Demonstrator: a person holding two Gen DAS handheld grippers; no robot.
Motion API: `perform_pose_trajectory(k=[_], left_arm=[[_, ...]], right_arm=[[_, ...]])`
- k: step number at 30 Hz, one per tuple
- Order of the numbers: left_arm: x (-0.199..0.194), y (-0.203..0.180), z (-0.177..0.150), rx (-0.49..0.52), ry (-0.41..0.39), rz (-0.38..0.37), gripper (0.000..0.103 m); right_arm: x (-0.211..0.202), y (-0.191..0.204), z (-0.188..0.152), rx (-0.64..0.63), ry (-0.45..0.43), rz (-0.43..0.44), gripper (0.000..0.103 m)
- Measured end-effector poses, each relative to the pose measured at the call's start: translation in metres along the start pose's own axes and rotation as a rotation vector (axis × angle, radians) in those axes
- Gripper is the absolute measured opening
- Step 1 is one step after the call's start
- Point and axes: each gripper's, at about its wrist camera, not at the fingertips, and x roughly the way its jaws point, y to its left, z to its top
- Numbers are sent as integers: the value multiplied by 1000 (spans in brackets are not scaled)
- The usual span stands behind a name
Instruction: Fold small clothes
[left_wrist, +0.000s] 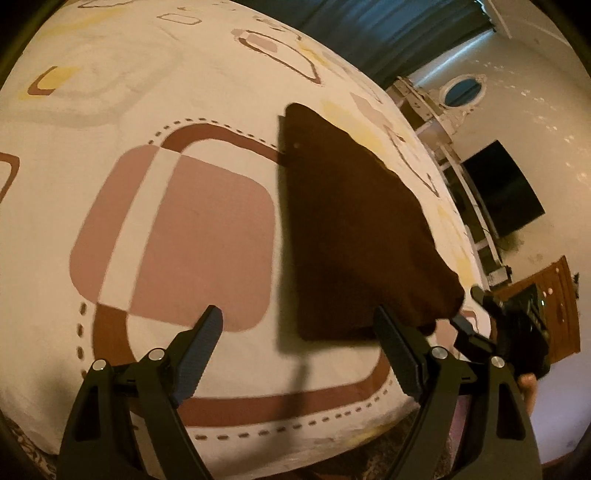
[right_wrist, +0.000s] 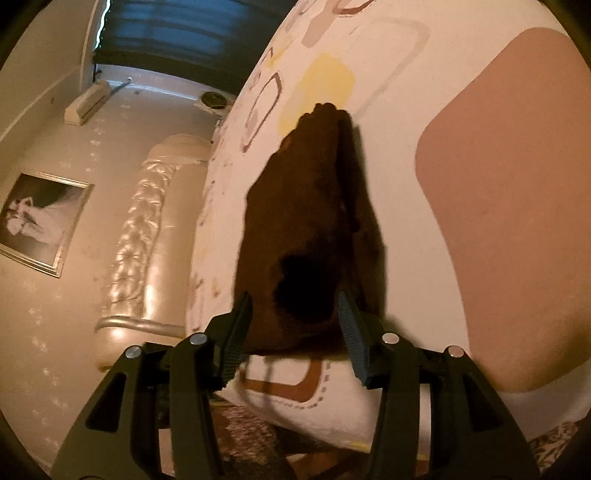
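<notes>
A dark brown garment (left_wrist: 351, 229) lies folded into a long, tapering shape on the patterned bed sheet (left_wrist: 184, 221). My left gripper (left_wrist: 298, 317) hovers open above the sheet by the garment's near left corner, with nothing between its fingers. At the garment's near right corner, my right gripper (left_wrist: 467, 306) stands partly open. In the right wrist view the garment (right_wrist: 303, 221) stretches away from that right gripper (right_wrist: 293, 299). Its near end sits between the two fingers, and the pads do not press on it.
The bed's near edge (left_wrist: 295, 435) drops to a patterned carpet (right_wrist: 251, 435). A padded cream headboard (right_wrist: 147, 221) and a framed picture (right_wrist: 40, 221) are on one side. A dark screen (left_wrist: 502, 188) and a wooden cabinet (left_wrist: 554, 306) stand beyond the bed.
</notes>
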Motion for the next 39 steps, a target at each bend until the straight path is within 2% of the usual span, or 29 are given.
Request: perform_pose_trajectory(k=[4, 6, 8, 14, 21, 25, 26, 29, 30, 32, 36, 39], left_arm=[[-1, -16, -17, 119, -32, 32, 83], [1, -28, -24, 226, -60, 98, 83], [4, -33, -25, 264, -70, 130, 83], [20, -31, -18, 269, -80, 188, 83], [24, -28, -22, 320, -102, 243, 83], [23, -24, -20, 306, -115, 245, 83], [22, -23, -19, 291, -121, 243, 83], [20, -20, -14, 254, -137, 243, 83], [20, -19, -13, 253, -137, 255, 83], [18, -16, -12, 256, -146, 282, 83], [12, -5, -12, 220, -138, 261, 83], [10, -2, -14, 226, -135, 253, 83]], right_arm=[[1, -1, -4, 29, 11, 31, 48], [4, -3, -6, 35, 16, 27, 48], [7, -6, -8, 54, 20, 32, 48], [13, -8, -11, 93, 32, 70, 48], [10, -8, -10, 94, 33, 53, 48], [17, -14, -13, 115, 41, 23, 48], [20, -15, -13, 117, 42, 19, 46], [30, -10, -13, 77, 52, -10, 18], [32, -10, -12, 74, 54, -14, 14], [31, -5, -12, 65, 46, -8, 11], [19, 8, -15, 23, 18, 1, 8], [15, -5, -18, 33, 27, -32, 8]])
